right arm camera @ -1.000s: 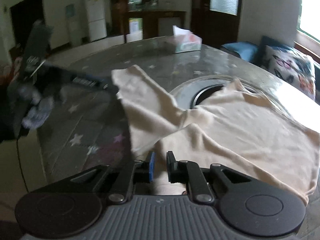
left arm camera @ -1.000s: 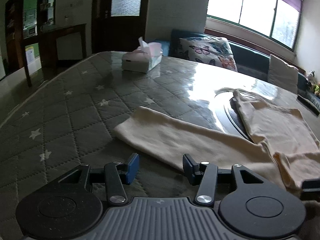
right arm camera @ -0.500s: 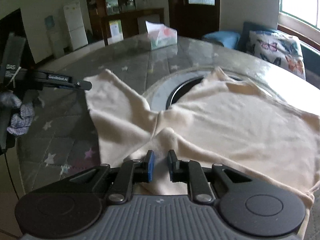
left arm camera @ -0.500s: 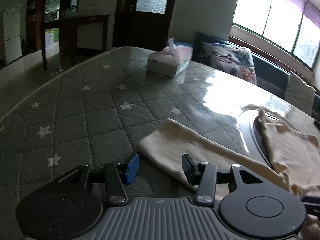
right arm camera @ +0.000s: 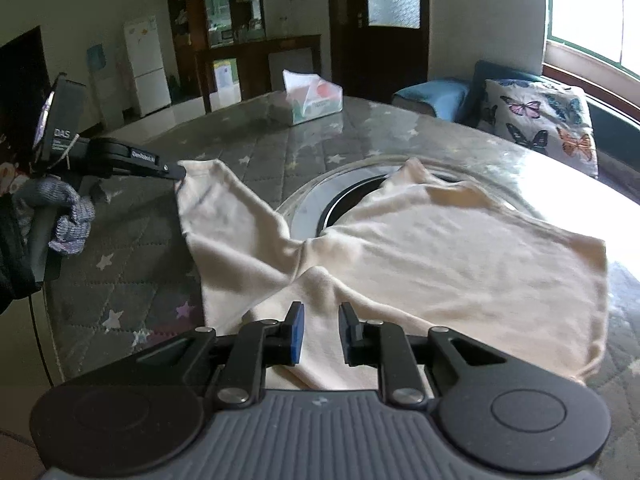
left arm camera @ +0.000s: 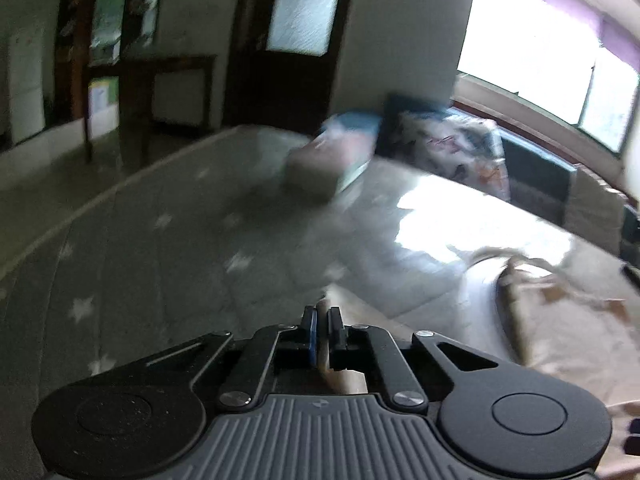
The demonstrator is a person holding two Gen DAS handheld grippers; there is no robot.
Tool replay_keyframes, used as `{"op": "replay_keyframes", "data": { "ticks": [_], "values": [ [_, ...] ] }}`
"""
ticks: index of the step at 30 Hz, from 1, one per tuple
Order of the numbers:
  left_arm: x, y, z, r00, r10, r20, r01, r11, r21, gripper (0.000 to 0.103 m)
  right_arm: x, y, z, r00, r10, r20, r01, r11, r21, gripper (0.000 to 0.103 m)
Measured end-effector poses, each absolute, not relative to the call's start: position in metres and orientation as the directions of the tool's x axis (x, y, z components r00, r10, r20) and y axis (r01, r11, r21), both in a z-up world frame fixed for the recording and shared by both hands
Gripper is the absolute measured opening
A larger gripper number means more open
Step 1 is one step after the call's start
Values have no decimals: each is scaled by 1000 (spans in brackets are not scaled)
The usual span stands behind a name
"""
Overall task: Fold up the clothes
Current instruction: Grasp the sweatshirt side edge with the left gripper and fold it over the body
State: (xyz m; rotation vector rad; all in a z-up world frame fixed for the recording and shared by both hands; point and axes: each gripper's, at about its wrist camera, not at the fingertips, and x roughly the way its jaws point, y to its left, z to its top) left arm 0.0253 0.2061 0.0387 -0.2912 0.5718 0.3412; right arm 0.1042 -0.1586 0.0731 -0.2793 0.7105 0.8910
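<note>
A cream long-sleeved shirt (right arm camera: 460,256) lies spread on the round table, its body over the dark centre ring (right arm camera: 344,200). One sleeve (right arm camera: 232,220) stretches to the left. My left gripper (left arm camera: 322,316) is shut on the sleeve's cuff; it also shows in the right wrist view (right arm camera: 176,171), pinching the cuff corner. My right gripper (right arm camera: 320,322) is partly open over the shirt's near edge, with cloth lying between its fingers. The left wrist view is blurred by motion; the shirt (left arm camera: 560,320) shows at its right.
The table has a grey quilted cover with stars (right arm camera: 132,248) under glass. A tissue box (right arm camera: 312,100) stands at the far side. A sofa with a butterfly cushion (right arm camera: 540,120) is behind the table on the right. The table's left edge (right arm camera: 52,340) is near.
My left gripper has moved onto the sleeve cuff and shut on it. My right gripper has opened from nearly shut and sits lower over the shirt's near edge.
</note>
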Motion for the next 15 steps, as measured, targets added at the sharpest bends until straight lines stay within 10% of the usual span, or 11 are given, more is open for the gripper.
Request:
{"op": "replay_keyframes", "data": {
  "ticks": [15],
  "values": [
    [36,10,115,883,-221,-414,170,973,-157,5,120,-263,71,540,533,-651,-603,785,141,18]
  ]
}}
